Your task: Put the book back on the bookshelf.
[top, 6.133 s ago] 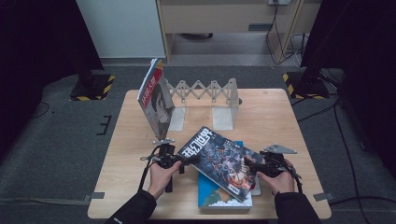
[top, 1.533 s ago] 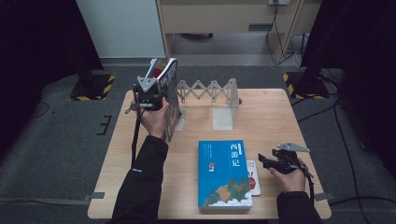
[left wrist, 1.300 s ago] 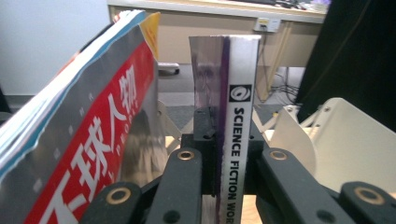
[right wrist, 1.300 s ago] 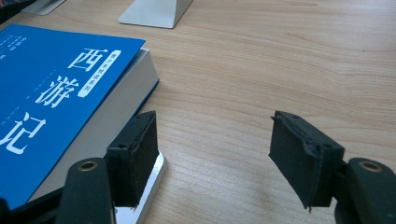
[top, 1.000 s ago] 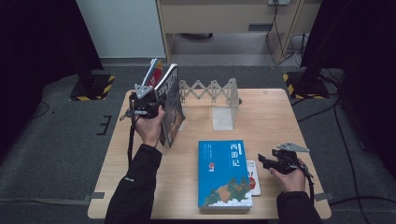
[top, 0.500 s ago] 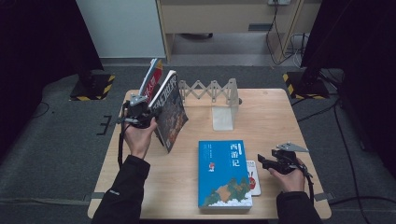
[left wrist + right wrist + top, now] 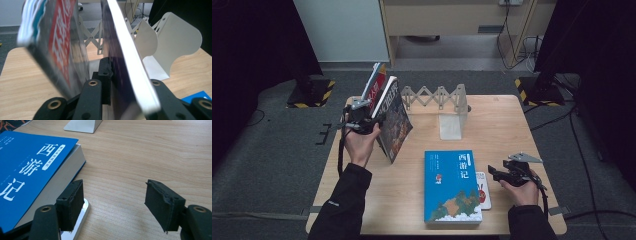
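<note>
High view: dark magazine [image 7: 394, 125] now leaned in the expanding book rack [image 7: 437, 97] against the red magazine [image 7: 376, 82]; left gripper [image 7: 362, 120] jaws just opening, a release is judged underway.
Left gripper view: magazine between loosening jaws.
Right gripper view: right gripper [image 7: 115, 205] half-open, empty, beside the blue book [image 7: 30, 165] on the worktop [image 7: 150, 150].

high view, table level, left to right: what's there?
left gripper → dark-covered book leaning in the rack → white bookend → blue book lying flat → right gripper
</note>
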Motion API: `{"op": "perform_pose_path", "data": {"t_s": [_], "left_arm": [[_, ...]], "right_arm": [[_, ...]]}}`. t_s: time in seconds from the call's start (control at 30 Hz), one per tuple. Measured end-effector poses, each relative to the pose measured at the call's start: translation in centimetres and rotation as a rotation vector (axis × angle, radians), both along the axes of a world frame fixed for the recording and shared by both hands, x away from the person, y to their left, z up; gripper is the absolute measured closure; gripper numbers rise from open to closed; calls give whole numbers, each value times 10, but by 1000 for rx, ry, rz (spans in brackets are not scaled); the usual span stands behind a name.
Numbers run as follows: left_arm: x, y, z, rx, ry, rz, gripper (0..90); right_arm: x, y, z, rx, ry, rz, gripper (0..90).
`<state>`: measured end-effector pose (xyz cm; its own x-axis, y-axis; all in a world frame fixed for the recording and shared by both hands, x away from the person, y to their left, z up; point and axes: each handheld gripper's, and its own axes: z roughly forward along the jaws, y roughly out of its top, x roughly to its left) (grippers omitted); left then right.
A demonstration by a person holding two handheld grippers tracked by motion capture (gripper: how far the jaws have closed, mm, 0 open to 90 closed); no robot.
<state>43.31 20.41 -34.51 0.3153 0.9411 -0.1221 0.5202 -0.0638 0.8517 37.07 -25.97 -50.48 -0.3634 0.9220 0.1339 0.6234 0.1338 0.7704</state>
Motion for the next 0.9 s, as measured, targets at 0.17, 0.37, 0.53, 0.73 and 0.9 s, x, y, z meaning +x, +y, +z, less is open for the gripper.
{"op": "perform_pose_path", "data": {"t_s": [0.17,0.37,0.53,0.73,0.9], "left_arm": [[9,-6,8,19,29,18,728],[18,-6,13,63,64,65,812],[18,-2,10,19,25,87,817],[21,-7,11,16,-25,110,819],[27,-13,13,27,-47,133,819]], "right_arm": [[0,0,0,1,2,1,311],[0,0,0,3,6,1,309],[0,-1,0,5,9,1,309],[1,-1,0,7,2,-5,311],[1,-2,0,5,3,-5,311]]}}
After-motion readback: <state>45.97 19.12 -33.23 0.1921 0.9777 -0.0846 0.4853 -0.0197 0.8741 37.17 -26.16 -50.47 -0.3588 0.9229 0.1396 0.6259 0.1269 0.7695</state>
